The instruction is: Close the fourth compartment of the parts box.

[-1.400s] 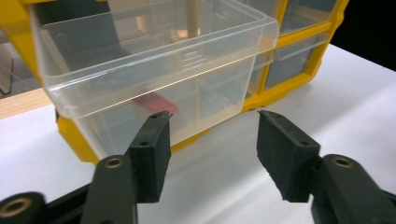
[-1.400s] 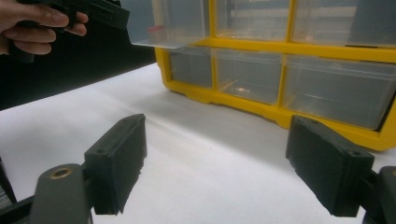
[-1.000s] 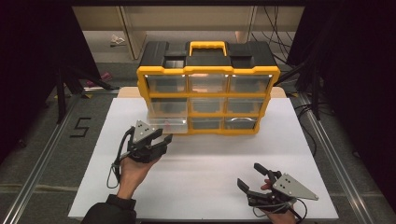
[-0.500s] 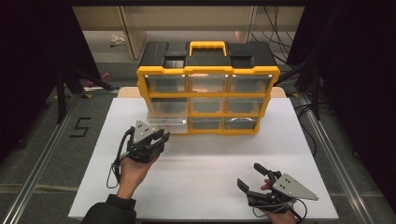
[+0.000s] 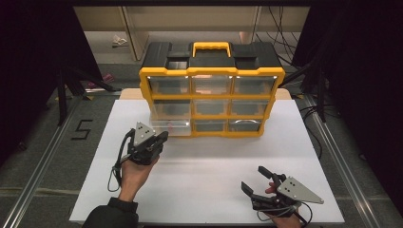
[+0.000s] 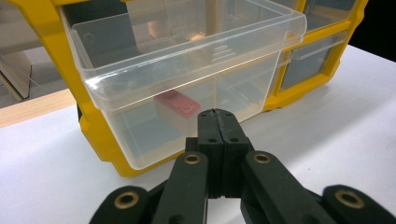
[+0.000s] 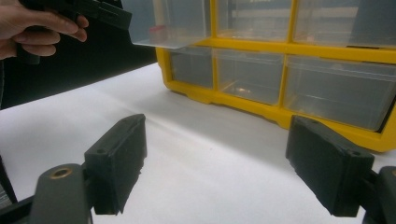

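A yellow and black drawer organizer (image 5: 211, 71) stands at the back of the white table (image 5: 209, 161). Its lower left clear drawer (image 5: 172, 126) (image 6: 187, 60) is pulled out, and a small red block (image 6: 177, 103) lies inside it. My left gripper (image 5: 160, 137) (image 6: 218, 115) sits just in front of that drawer. Its jaws have just been closing and now meet, shut with nothing between them. My right gripper (image 5: 254, 179) (image 7: 222, 163) rests near the table's front right, wide open and empty, pointing toward the organizer (image 7: 280, 51).
The other drawers of the organizer look closed. A wooden board (image 5: 130, 93) lies under the organizer's back. Metal rails (image 5: 43, 161) run along the floor on both sides of the table. The hand holding the left gripper (image 7: 42, 28) is in the right gripper view.
The left gripper's jaws have come together from partly open to shut. Both hands have kept their places.
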Available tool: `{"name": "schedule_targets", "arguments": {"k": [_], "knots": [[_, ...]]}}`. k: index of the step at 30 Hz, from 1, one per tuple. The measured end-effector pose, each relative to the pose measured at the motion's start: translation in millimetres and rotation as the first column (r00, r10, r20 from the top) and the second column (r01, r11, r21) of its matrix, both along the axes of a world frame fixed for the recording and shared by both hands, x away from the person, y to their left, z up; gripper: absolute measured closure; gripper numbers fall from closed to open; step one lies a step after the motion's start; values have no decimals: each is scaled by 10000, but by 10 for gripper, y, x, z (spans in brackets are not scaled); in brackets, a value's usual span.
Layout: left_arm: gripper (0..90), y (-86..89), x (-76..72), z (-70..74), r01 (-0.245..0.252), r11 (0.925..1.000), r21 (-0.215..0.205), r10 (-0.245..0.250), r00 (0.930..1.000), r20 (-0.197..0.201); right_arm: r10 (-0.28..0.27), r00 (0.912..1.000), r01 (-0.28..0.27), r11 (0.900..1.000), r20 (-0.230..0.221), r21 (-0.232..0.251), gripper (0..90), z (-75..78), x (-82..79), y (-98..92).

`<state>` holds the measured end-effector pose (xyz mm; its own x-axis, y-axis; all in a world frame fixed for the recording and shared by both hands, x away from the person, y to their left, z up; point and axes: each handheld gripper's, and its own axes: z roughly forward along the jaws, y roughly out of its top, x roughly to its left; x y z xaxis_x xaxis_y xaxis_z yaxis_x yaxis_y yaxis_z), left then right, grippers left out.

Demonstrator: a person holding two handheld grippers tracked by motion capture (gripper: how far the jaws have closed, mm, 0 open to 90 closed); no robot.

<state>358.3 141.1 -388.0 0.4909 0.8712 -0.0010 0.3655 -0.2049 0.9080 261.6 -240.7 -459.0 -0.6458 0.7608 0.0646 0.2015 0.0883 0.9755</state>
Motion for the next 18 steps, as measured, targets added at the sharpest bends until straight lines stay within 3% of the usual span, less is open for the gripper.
{"name": "schedule_targets", "arguments": {"k": [18], "knots": [[895,21,54,-12,-25,10000,-22,25,9999,103,-11,10000,11,10000,1,-8,212,-2,1,1]]}}
